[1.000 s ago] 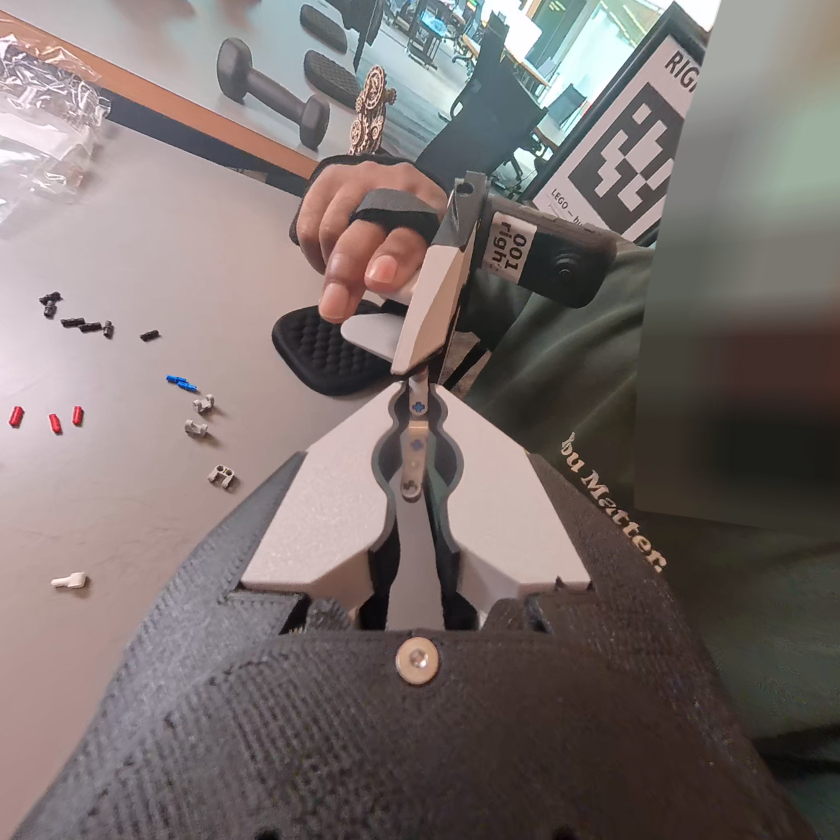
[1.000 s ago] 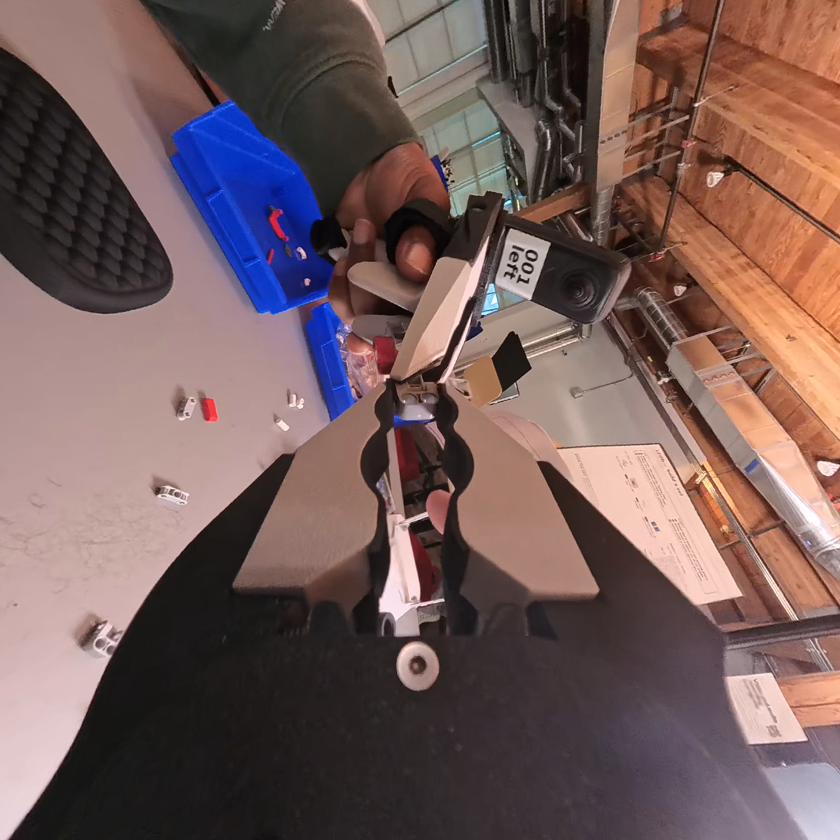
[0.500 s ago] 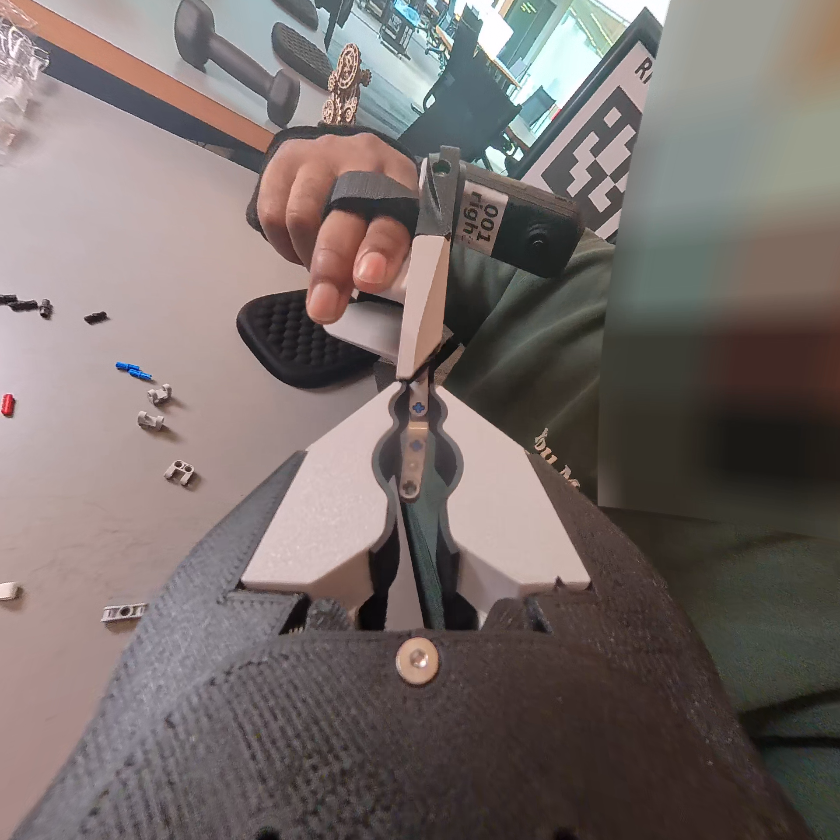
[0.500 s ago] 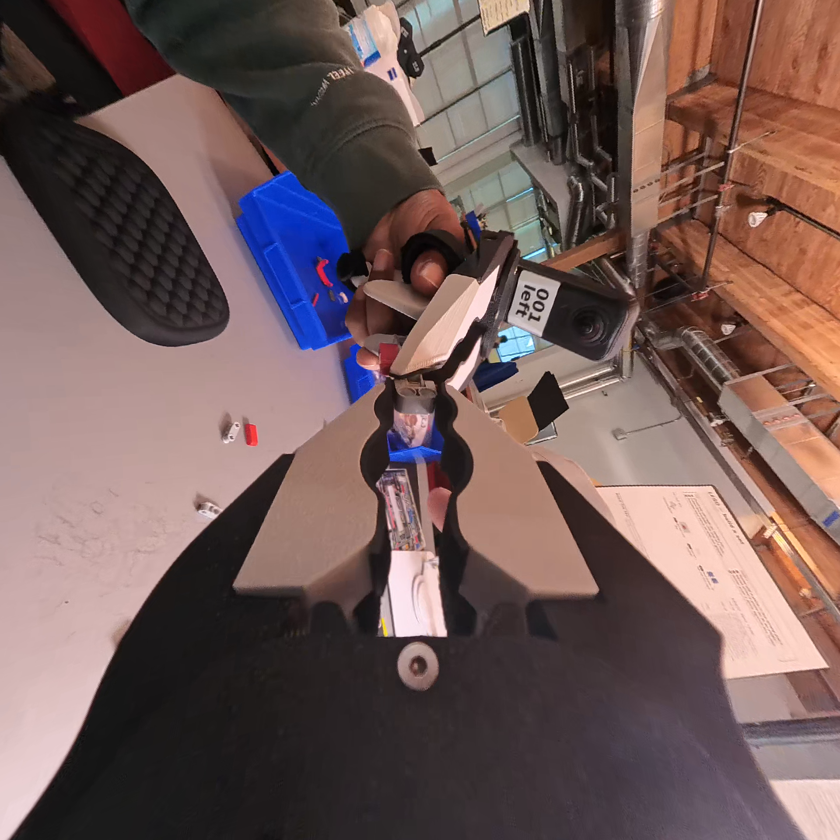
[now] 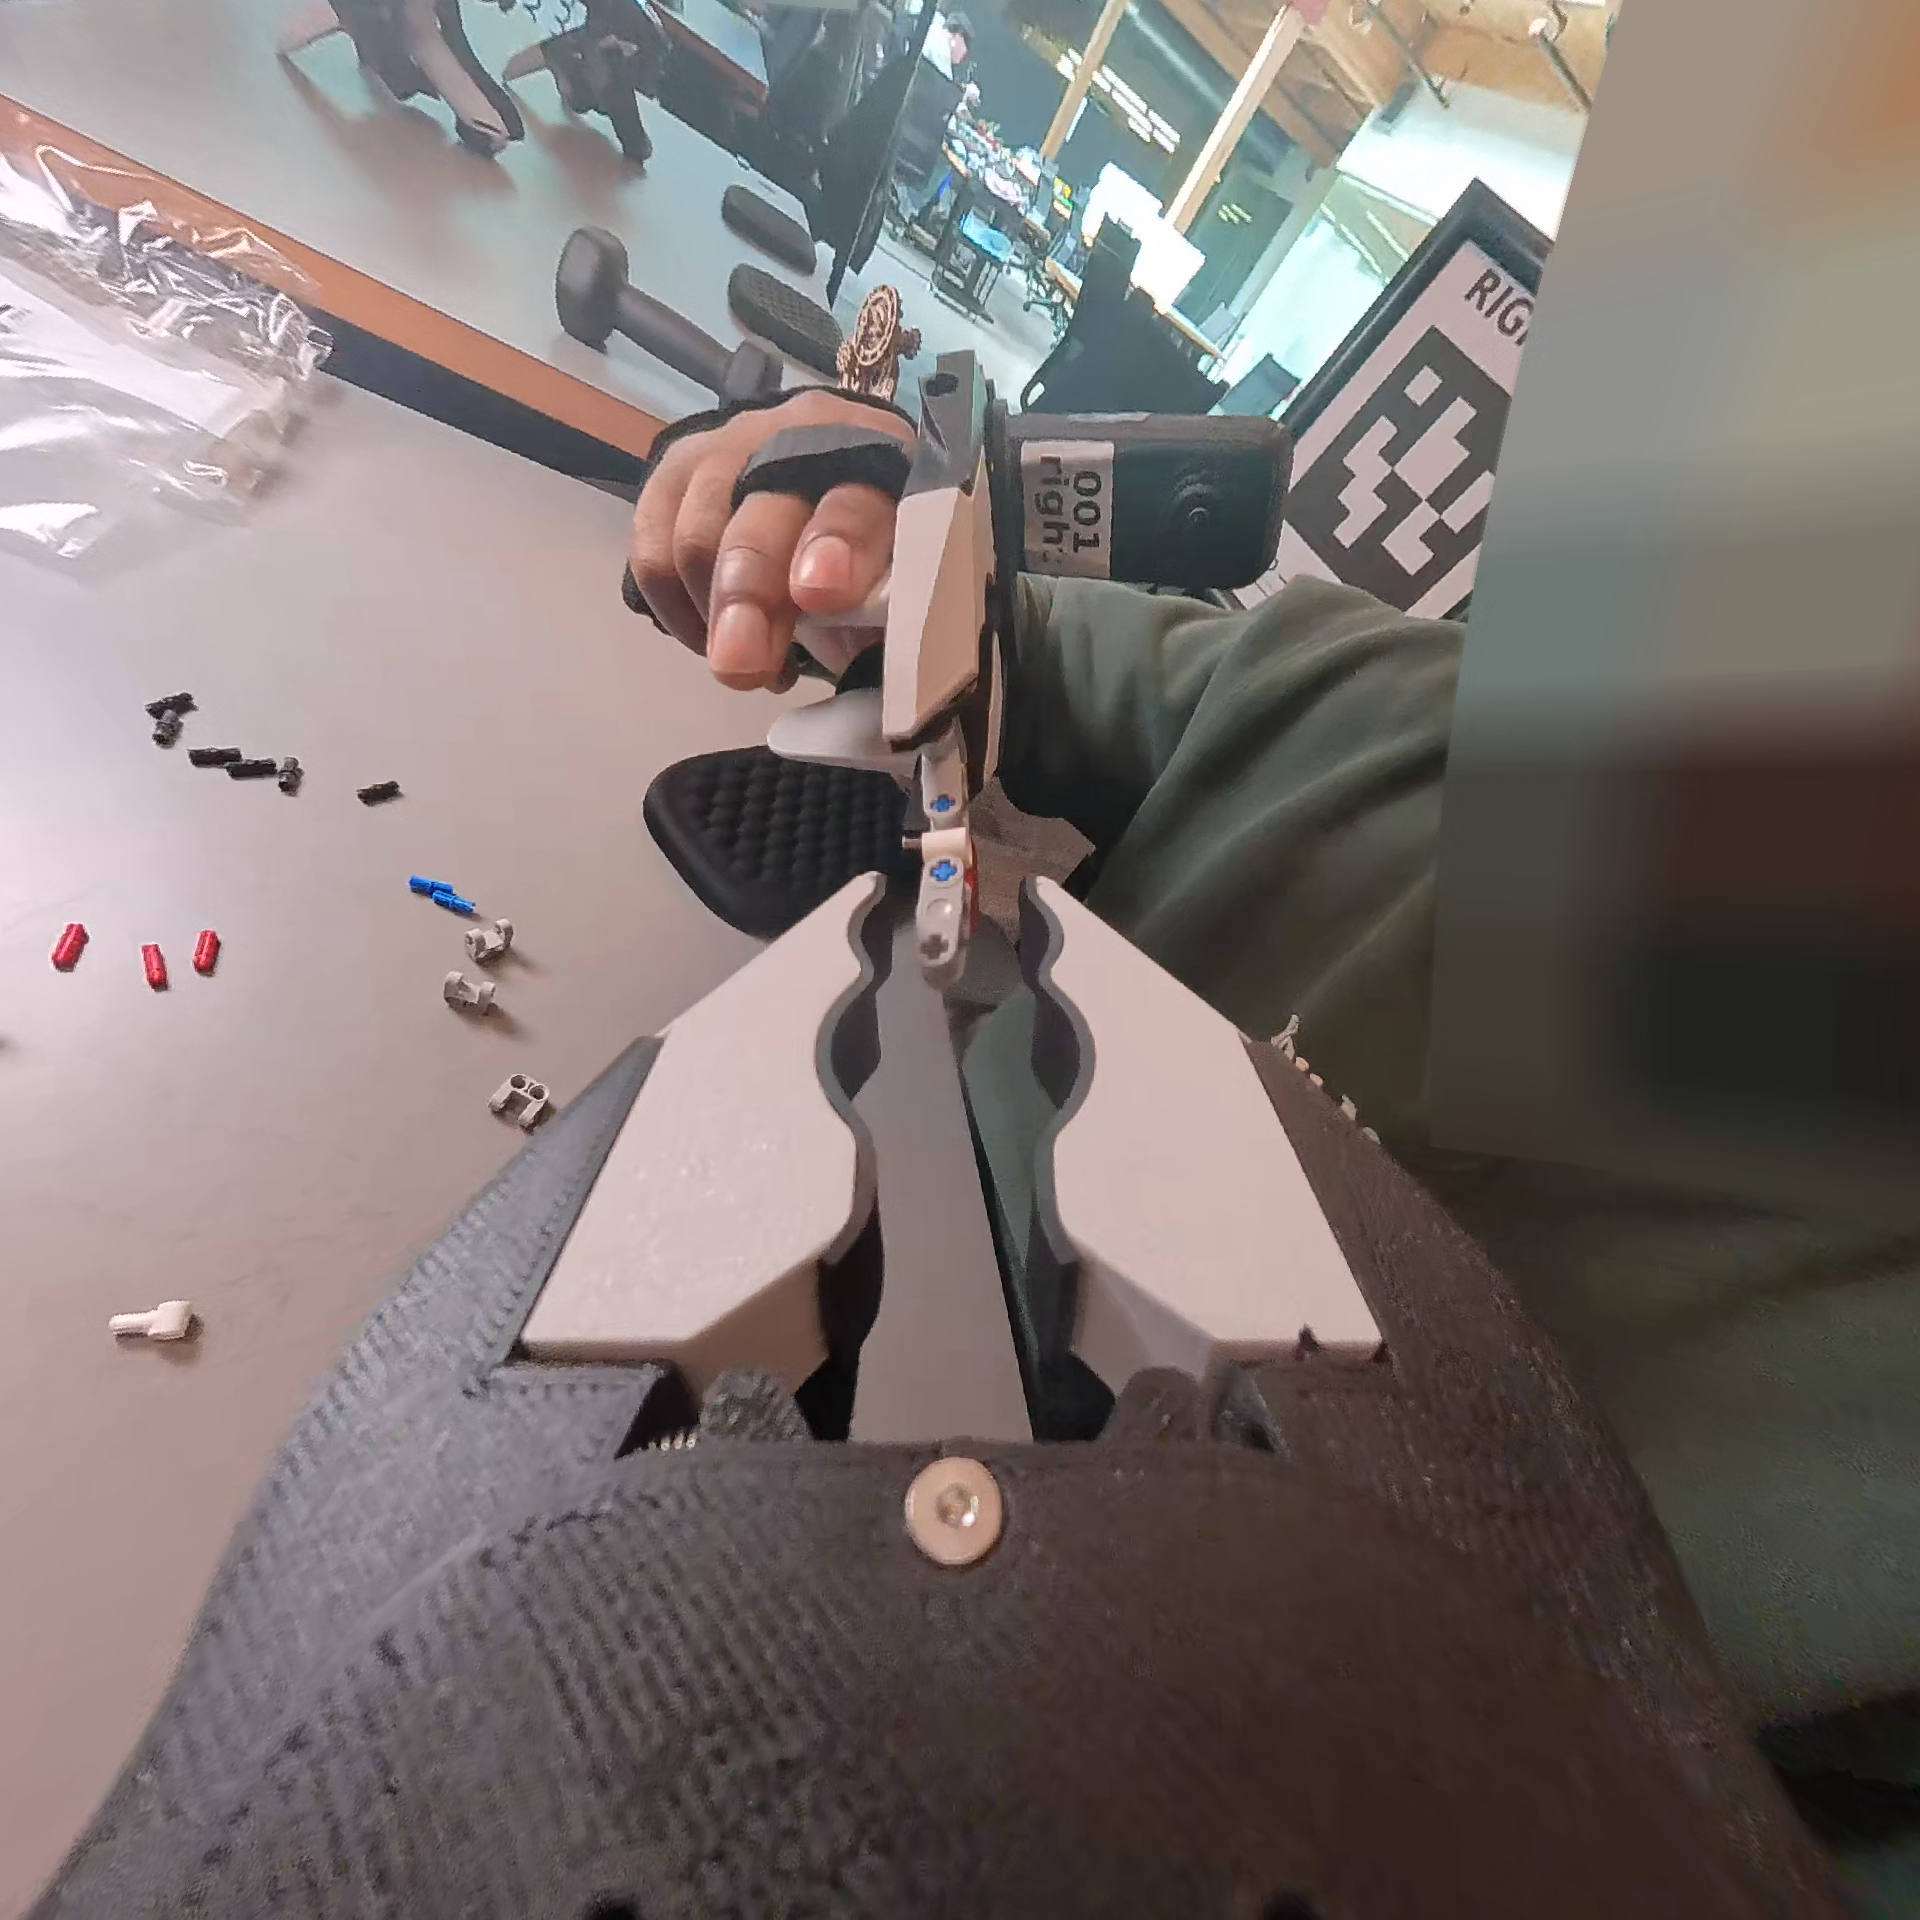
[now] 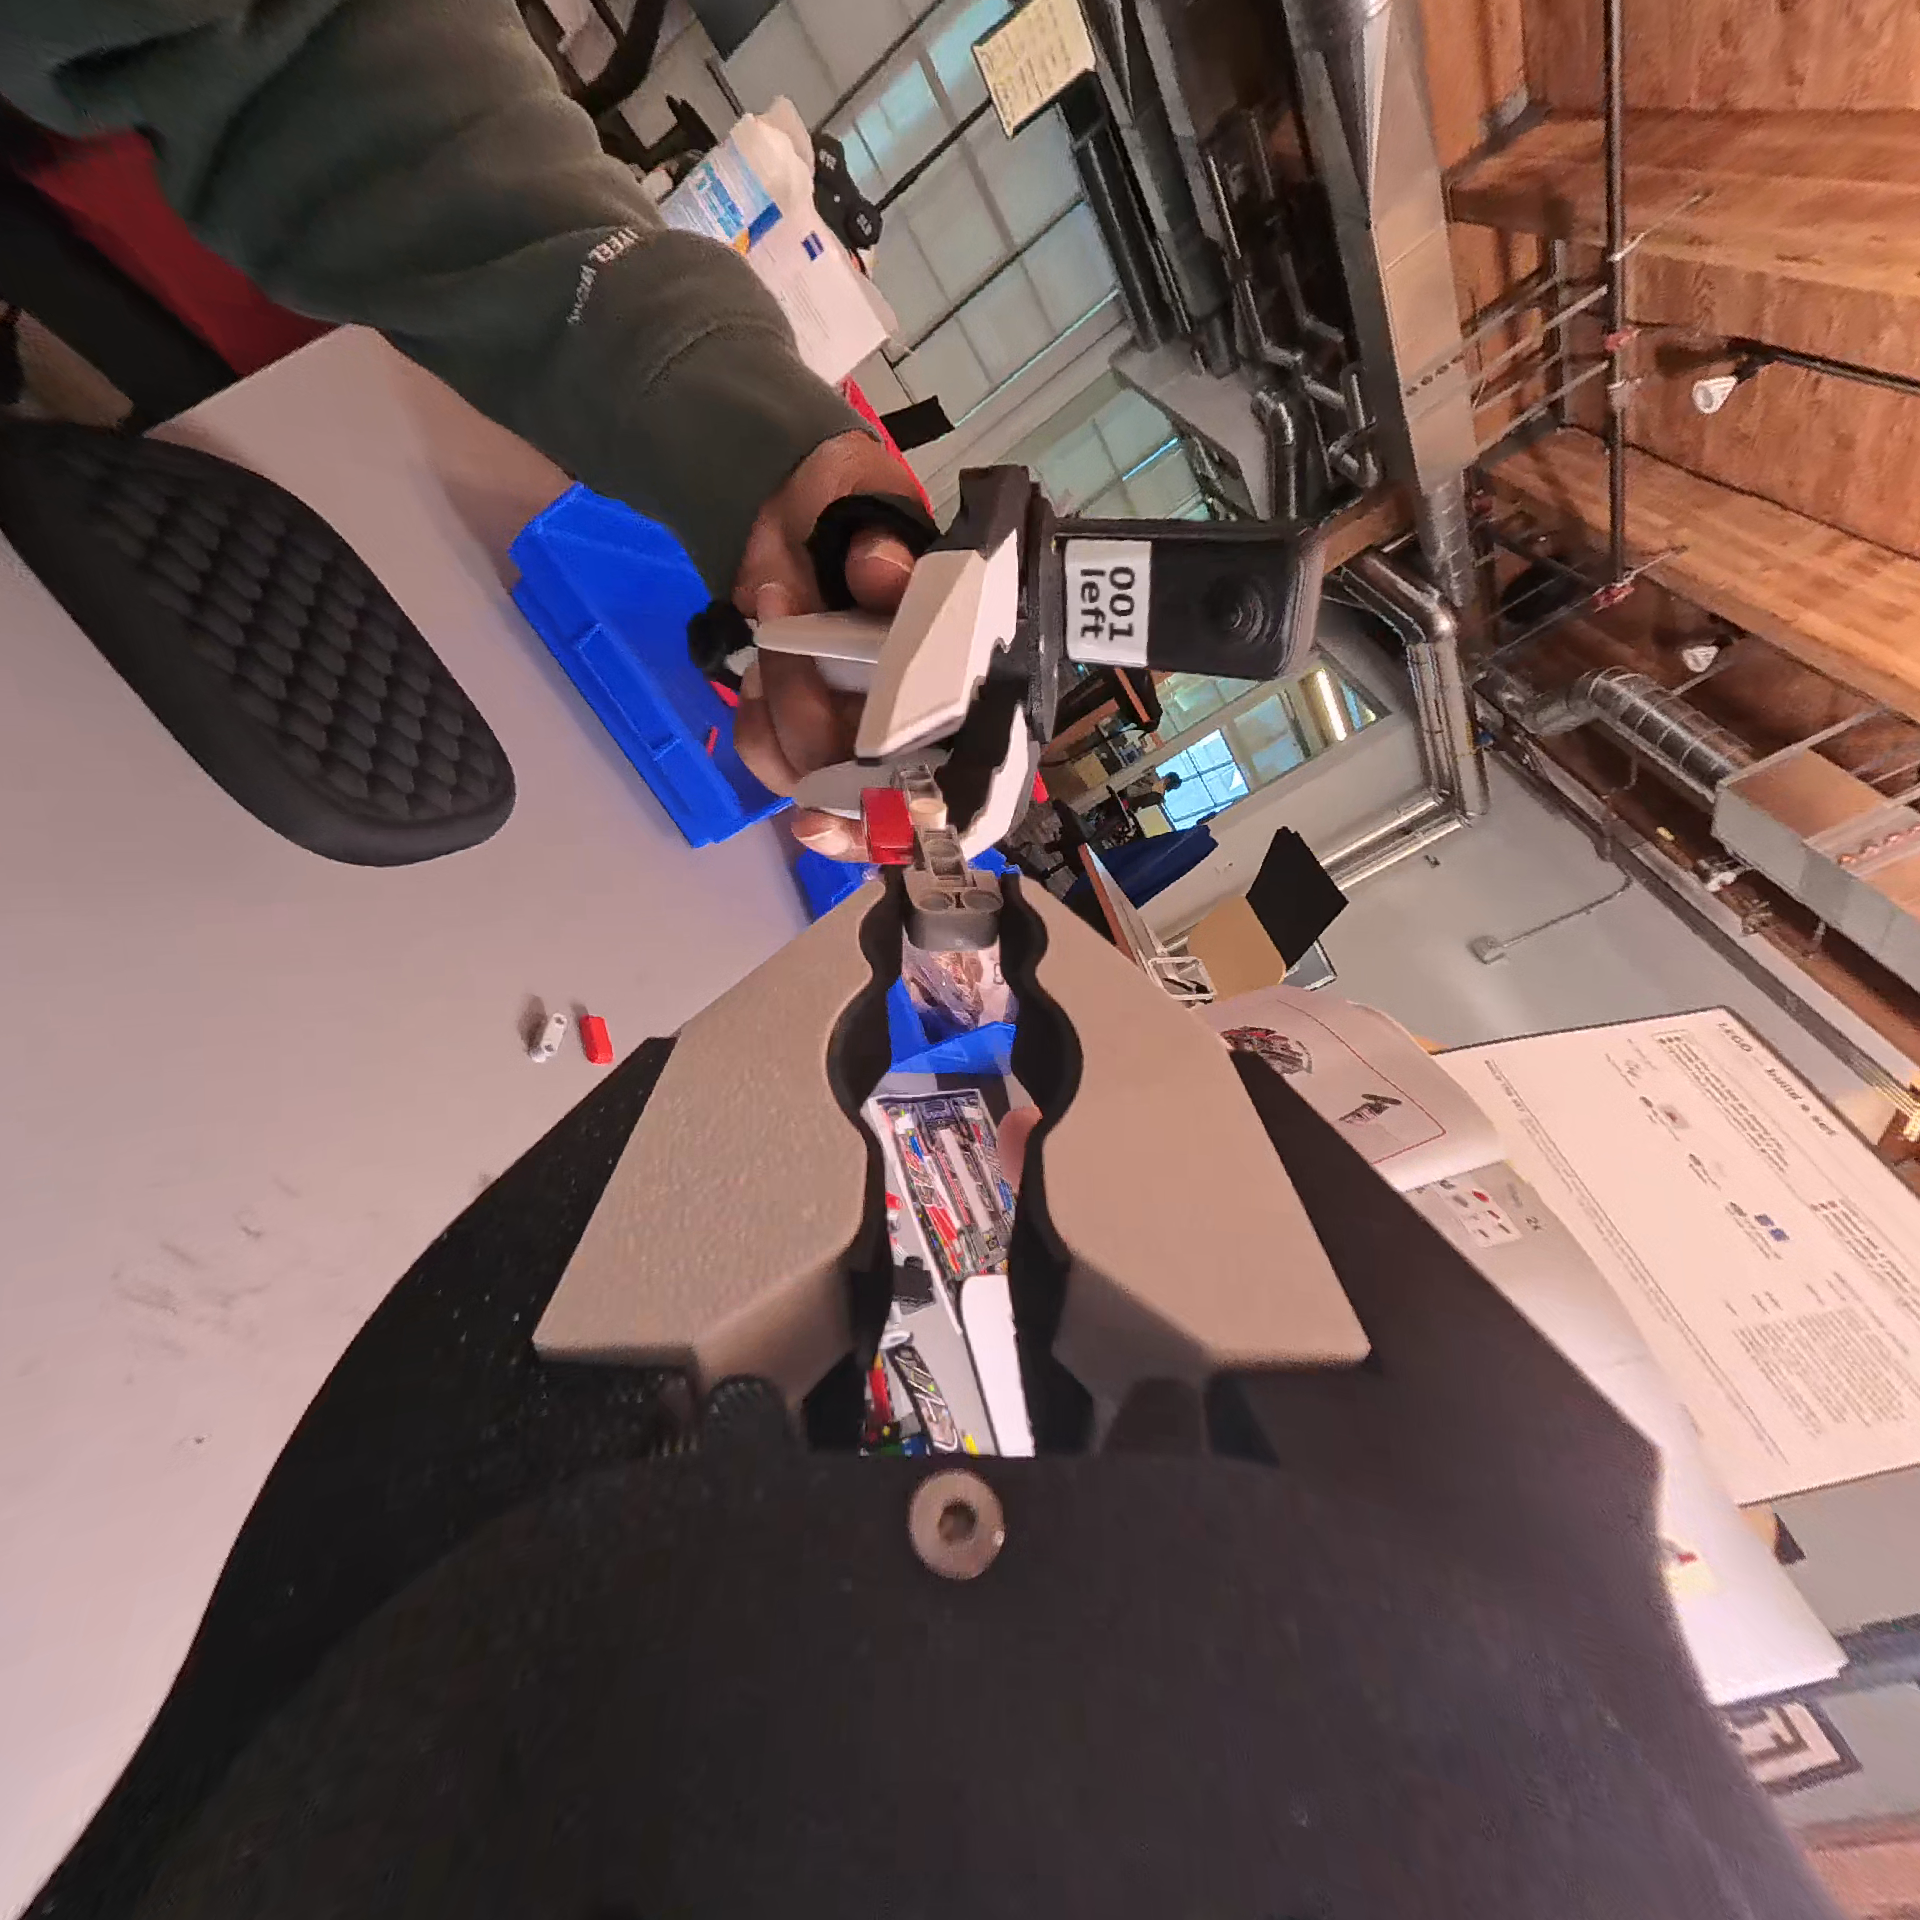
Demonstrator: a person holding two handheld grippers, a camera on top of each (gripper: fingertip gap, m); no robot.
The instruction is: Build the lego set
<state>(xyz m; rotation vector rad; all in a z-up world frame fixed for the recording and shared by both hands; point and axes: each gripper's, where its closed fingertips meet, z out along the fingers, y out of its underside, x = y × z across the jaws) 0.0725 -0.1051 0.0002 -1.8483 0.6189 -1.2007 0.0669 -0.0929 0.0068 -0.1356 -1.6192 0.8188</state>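
The left tool point(image 5: 961, 896) stands wide, its two grey fingers parted and gripping nothing. The lower end of the lego assembly point(image 5: 940, 930), a slim white beam with blue pins, hangs down into the gap between its tips (whether it grazes either finger cannot be told). The right tool point(image 6: 951, 896) sits narrow and holds the assembly by its grey two-hole connector, pinched right at its fingertips. A red piece point(image 6: 886, 826) sticks out just beyond them on the left. The two tools meet tip to tip above the worktop point(image 5: 312, 1143), each gripped by a hand in a dark green sleeve. Loose parts lie on the worktop to the left of the left tool. Nearest are grey connectors point(image 5: 488, 940) and blue pins point(image 5: 442, 894), with three red pins point(image 5: 145, 951) and a row of black pins point(image 5: 239, 764) farther out. A single white piece point(image 5: 154, 1322) lies lower down beside the tool's body. A black textured pad point(image 5: 769, 831) rests just ahead of the left tool's fingertips, and a clear plastic bag point(image 5: 125, 384) sits well off to the far left. Beyond the right tool's left finger are blue bins point(image 6: 623, 644). To that tool's right lies an open instruction booklet point(image 6: 1340, 1091).
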